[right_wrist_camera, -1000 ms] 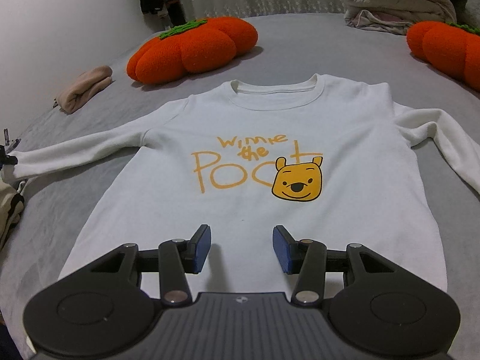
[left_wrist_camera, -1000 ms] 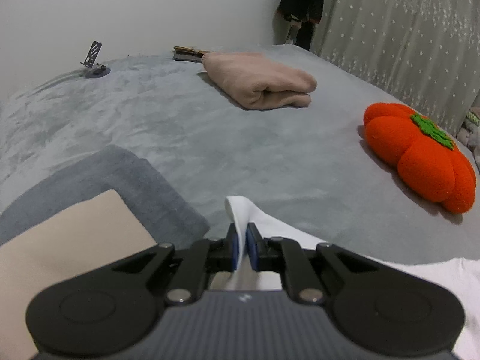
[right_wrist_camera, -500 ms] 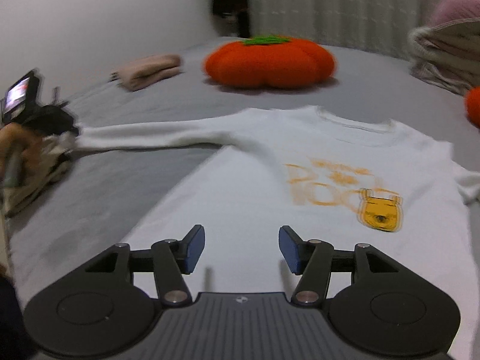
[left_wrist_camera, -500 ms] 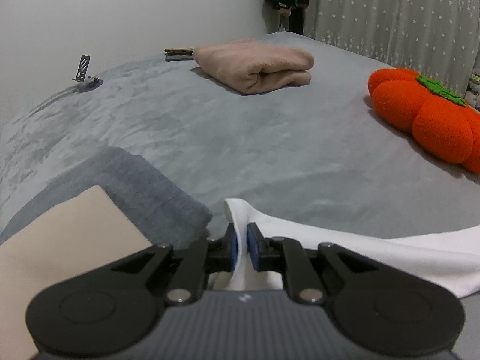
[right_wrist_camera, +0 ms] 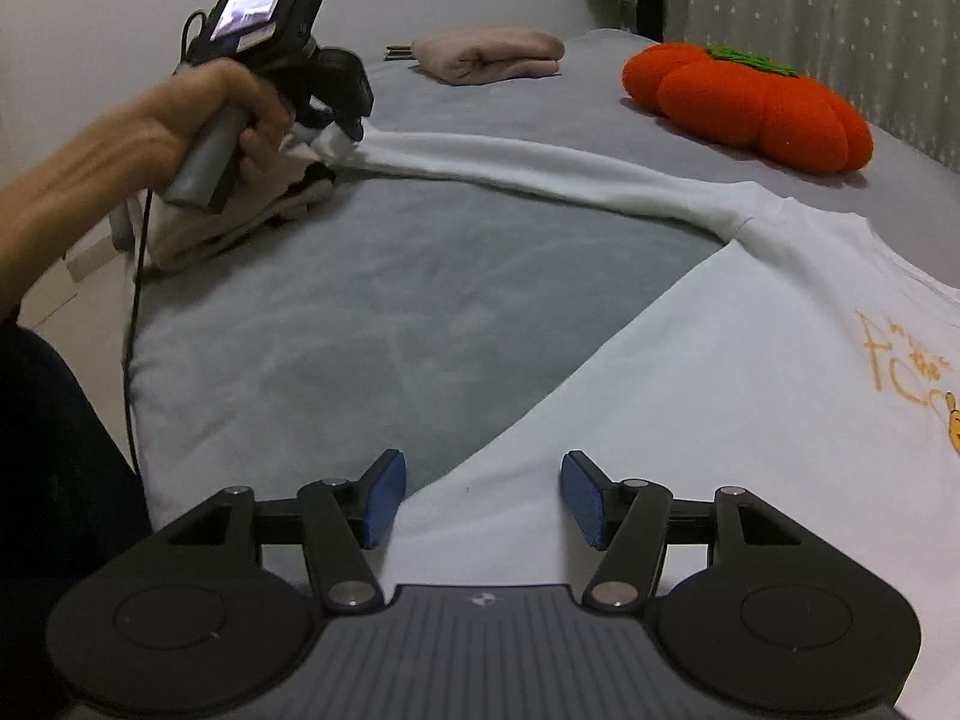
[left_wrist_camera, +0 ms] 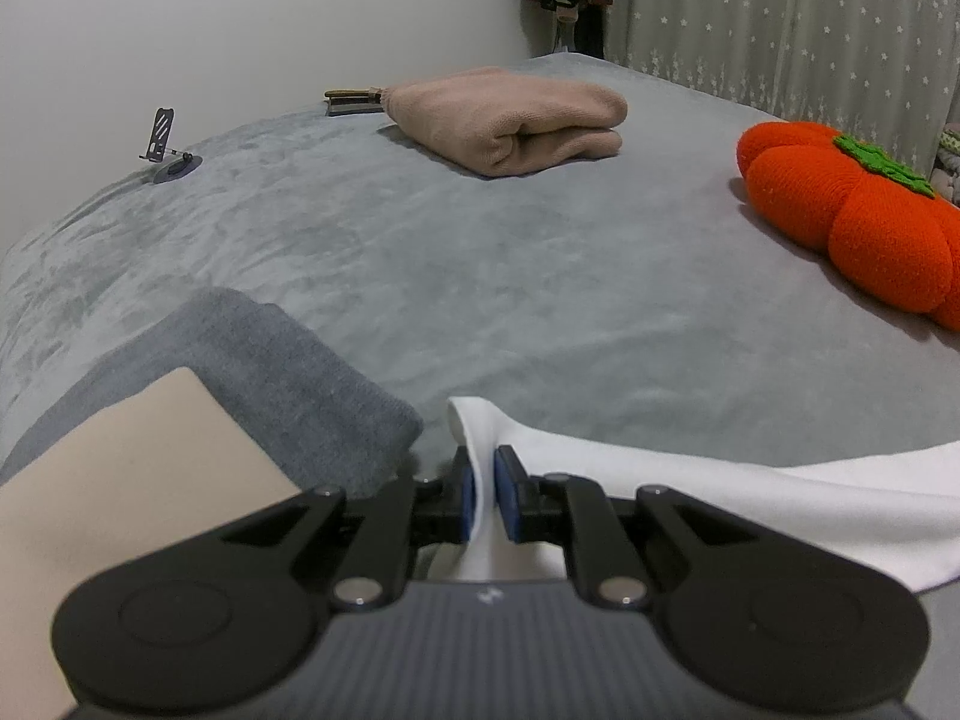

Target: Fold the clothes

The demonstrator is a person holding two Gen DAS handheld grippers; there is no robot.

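Blue pads of your right claw [right_wrist_camera: 483, 501] stand apart over the near hem corner of the white sweatshirt [right_wrist_camera: 690, 420], nothing between them; the jaws have just been opening wider. A second ago this claw looked squarely up the shirt front, with the yellow print in the middle of its view. Now it has swung to the shirt's left edge, so the print sits at the far right and bare grey bed [right_wrist_camera: 390, 312] fills the middle. You look set to pinch that hem corner next.

Further out, your left claw [left_wrist_camera: 485, 501] is clamped on the cuff of the sleeve [right_wrist_camera: 528, 165], as it was a second ago, and your left hand [right_wrist_camera: 198, 114] has barely shifted. The sleeve runs stretched from it to the shoulder. With cuff and hem both held, I judge you could fold that side inward.

Beyond lie a folded beige garment [right_wrist_camera: 489, 54] and an orange pumpkin cushion [right_wrist_camera: 750, 105], unmoved.
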